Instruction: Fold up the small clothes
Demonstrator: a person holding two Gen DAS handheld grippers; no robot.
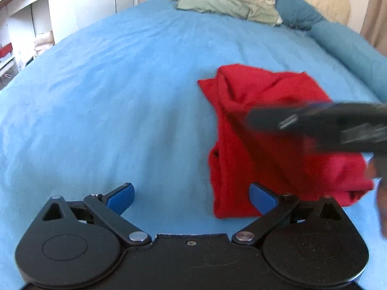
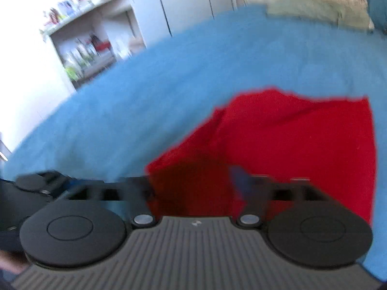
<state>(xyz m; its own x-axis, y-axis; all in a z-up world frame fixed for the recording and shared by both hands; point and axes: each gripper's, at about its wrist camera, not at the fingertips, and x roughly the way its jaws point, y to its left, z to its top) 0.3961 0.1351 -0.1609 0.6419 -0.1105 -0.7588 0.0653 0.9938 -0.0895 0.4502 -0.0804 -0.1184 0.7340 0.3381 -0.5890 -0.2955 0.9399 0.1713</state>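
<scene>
While no brand name or readable writing shows anywhere, a small pale mark sits at the centre of the right gripper's ribbed grey body; too blurred to read.

Left gripper (image 1: pixel 191 197): jaws spread wide, blue fingertips (image 1: pixel 122 197) well apart, nothing between them, only blue bedsheet (image 1: pixel 108 96) beneath. Red garment (image 1: pixel 261 140) lies crumpled on the sheet ahead and to the right of this gripper; its near-left corner sits just beside the right blue tip. A small dark hole or button shows on the garment's left fold; cannot tell which.

Right gripper (image 1: pixel 302 120) crosses the left-wrist view from the right as a smeared dark bar over the garment, cut off at the frame edge. In its own view the right gripper (image 2: pixel 193 183) hovers directly over the red garment (image 2: pixel 290 145); the fingers are motion-blurred and the left one is lost in dark shadow. A gap with red cloth shows between them, so they look parted, but whether any cloth is pinched I cannot tell.

Hard to make out: shelf unit (image 2: pixel 92 43) contents, far left, all blur. A green pillow (image 1: pixel 227 6) and a teal pillow (image 1: pixel 297 9) lie far ahead at the headboard.

Open sheet extends left of and ahead of the garment; a teal bolster (image 1: pixel 350 50) borders the far right.
</scene>
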